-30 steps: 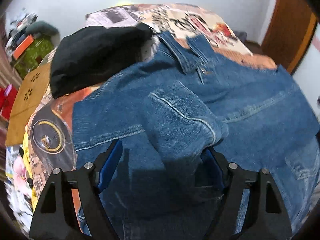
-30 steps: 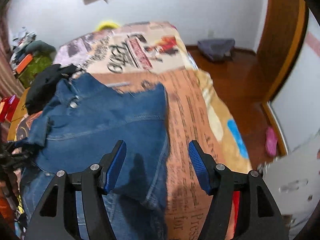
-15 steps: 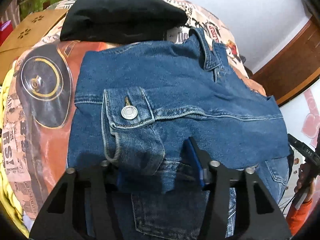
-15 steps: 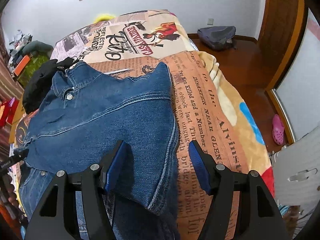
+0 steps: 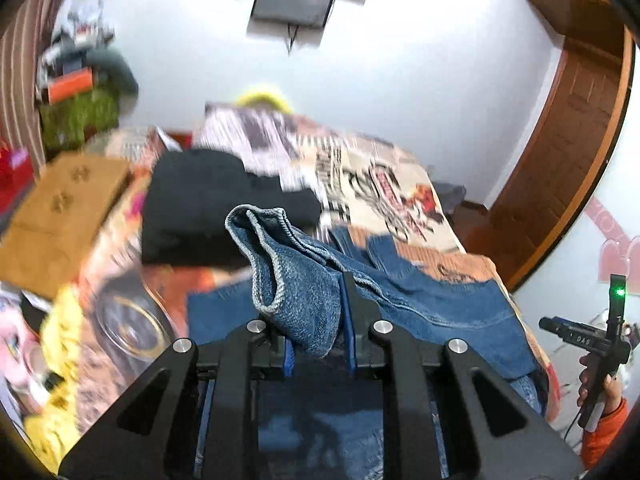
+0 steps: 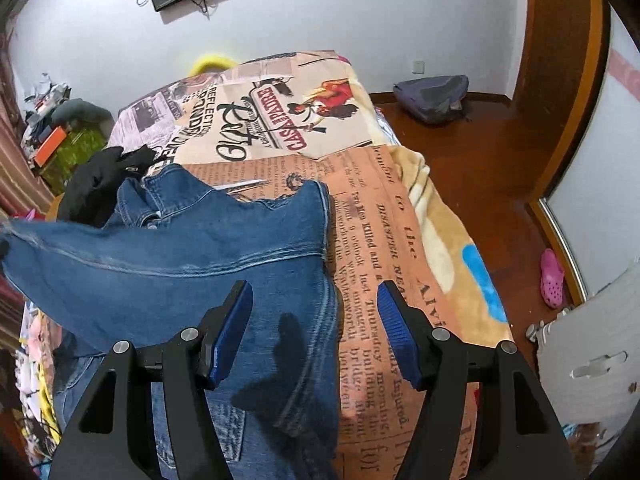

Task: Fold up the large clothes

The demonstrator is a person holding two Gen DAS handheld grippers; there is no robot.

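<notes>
A blue denim jacket [image 6: 192,264] lies spread on the bed. My left gripper [image 5: 319,340] is closing, its blue pads pinching the bunched sleeve cuff [image 5: 292,280], which is raised off the bed. In the right wrist view that lifted sleeve [image 6: 60,248] stretches up toward the left edge. My right gripper [image 6: 316,336] hangs open just above the jacket's right side seam, its pads on either side of the hem and apart from the cloth.
A newspaper-print blanket [image 6: 380,220] covers the bed. A black garment [image 5: 200,200] lies beyond the jacket's collar, with a cardboard box [image 5: 60,216] to its left. A grey backpack [image 6: 432,96] and a pink shoe [image 6: 552,276] sit on the wooden floor at right.
The left gripper closed around the folded sleeve cuff and rose with it, tilting toward the wall. The right gripper stayed in place and open.
</notes>
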